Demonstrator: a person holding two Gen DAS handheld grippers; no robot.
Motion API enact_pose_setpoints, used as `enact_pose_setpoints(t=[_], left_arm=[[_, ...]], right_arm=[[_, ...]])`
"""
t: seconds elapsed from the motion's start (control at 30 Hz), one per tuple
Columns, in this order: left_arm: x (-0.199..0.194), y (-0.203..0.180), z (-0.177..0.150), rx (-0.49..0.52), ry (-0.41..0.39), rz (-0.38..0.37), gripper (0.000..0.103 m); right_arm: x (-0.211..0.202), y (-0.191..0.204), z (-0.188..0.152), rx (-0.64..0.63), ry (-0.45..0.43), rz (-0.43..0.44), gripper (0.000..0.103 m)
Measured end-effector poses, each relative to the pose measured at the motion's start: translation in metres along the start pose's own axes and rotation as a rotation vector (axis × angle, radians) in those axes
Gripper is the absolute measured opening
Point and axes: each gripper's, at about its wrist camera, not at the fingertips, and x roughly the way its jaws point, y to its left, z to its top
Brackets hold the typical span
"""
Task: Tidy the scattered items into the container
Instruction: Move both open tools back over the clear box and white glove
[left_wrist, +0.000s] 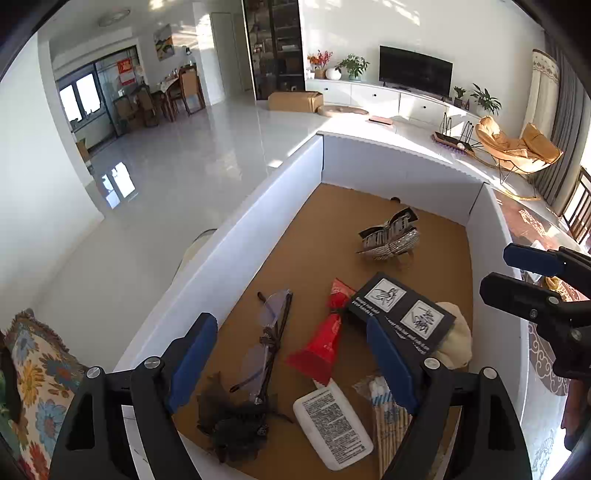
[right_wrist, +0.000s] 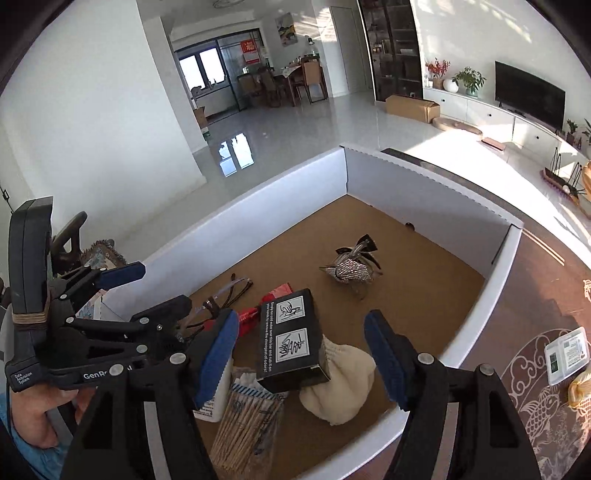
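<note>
below, both grippers hang over the white box (left_wrist: 236, 236), whose brown floor holds the gathered items. the left gripper (left_wrist: 295, 362) has its blue pads spread apart with nothing pinched; beneath it lie the glasses (left_wrist: 271, 332), a red packet (left_wrist: 325, 339), a white tube (left_wrist: 332, 424) and a dark fabric flower (left_wrist: 232, 424). the right gripper (right_wrist: 301, 358) also stands open and empty, above the black carton (right_wrist: 291, 339), which leans on a cream cloth pouch (right_wrist: 343, 376) next to a bag of cotton swabs (right_wrist: 247, 424). a sparkly hair clip (right_wrist: 351, 271) sits apart, nearer the far wall. a white card (right_wrist: 567, 354) lies outside on the patterned table.
</note>
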Motion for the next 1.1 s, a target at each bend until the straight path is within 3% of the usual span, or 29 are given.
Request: enact_pose_setpoints(t=[0.17,0.37,0.5,0.73,0.9,1.1], left_arm=[[-0.057,-0.06,-0.001,0.097,-0.135,-0.018,0.084],[-0.108,-0.151,-0.016,0.197,-0.215,-0.127,0.086],[-0.121,-0.207,-0.024,0.259,-0.226,-0.203,0.086],[-0.094,-0.286,-0.04,0.381,-0.148,-0.27,0.087],[-0.039,-0.33,-0.066,0.482,0.044,-0.449,0.087],[0.036,-0.374,-0.061,0.64,0.137,-0.405,0.087]], right_arm=[[-0.059,-0.052,-0.059,0.02,-0.055,-0.13,0.072],[-0.111,-0.141,-0.17,0.031,0.046,-0.361,0.072],[-0.152,-0.197,-0.234,0.14,0.077,-0.453,0.072],[-0.201,-0.249,-0.293,0.315,0.05,-0.513,0.072],[-0.206,-0.257,-0.305,0.369,0.029,-0.523,0.073],[-0.2,-0.254,-0.303,0.358,0.041,-0.52,0.078]])
